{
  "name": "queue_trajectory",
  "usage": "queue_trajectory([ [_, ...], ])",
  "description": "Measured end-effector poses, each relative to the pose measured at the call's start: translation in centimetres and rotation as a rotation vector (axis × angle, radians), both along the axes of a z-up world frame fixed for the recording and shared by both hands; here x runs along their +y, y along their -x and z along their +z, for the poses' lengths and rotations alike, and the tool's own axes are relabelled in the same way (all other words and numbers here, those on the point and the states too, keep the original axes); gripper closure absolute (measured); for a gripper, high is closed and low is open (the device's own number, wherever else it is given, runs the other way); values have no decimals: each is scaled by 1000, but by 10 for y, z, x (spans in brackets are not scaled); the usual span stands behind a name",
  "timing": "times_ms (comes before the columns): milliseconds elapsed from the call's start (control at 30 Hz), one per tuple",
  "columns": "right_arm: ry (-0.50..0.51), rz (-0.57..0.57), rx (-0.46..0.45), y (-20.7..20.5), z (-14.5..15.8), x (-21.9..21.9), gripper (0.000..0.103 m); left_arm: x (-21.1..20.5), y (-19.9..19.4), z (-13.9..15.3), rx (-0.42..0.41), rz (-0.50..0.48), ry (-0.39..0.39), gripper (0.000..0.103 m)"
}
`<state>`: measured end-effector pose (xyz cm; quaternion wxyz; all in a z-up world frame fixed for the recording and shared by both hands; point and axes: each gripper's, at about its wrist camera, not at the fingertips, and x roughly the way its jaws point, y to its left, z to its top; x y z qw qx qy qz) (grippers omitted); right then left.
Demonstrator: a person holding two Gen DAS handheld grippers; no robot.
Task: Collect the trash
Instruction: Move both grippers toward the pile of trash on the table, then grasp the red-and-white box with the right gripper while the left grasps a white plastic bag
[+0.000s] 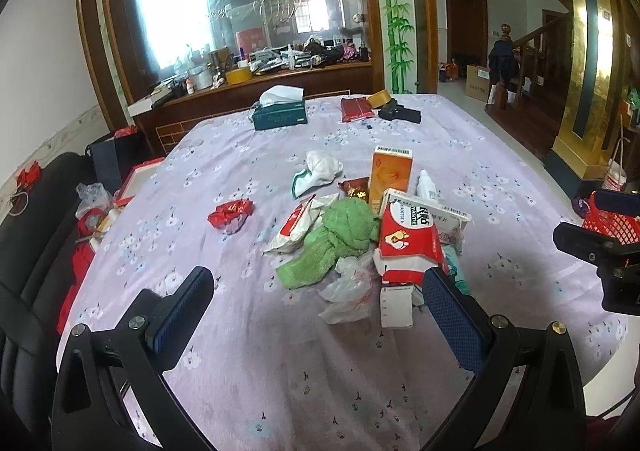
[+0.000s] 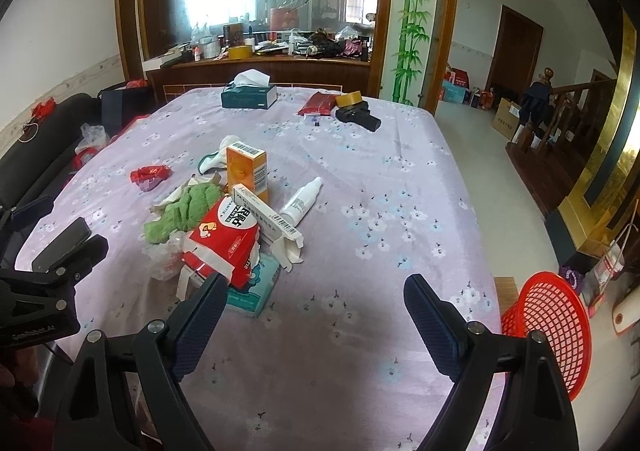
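Left gripper (image 1: pixel 316 287) and right gripper (image 2: pixel 314 293) both stand with jaws spread wide and nothing between them, held over the near part of the table (image 2: pixel 400 179) under its lilac flowered cloth. The trash lies heaped mid-table: a red-and-white packet (image 1: pixel 408 241) at its near side, with a green cloth (image 1: pixel 336 239) touching it at left, an orange box (image 1: pixel 390 175) upright just behind, and a white bottle (image 2: pixel 302 201) lying at right. A red wrapper (image 1: pixel 231 214) lies apart to the left of the packet; a red mesh basket (image 2: pixel 554 327) sits off the table's right edge.
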<state>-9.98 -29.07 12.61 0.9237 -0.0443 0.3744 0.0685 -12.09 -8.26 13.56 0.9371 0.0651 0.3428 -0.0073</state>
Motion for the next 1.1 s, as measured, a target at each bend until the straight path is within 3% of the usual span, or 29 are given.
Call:
queue_trajectory([
  [333,-54,45,56,-10,-6,10,16,18,-13,-18,86,30,37,0],
  [767,-74,111,125,-29,-16,40,17,32,-21,-30,118,42,26,0],
  [1100,-159,164,254,-66,-35,64,17,42,-26,-37,144,33,-6,0],
])
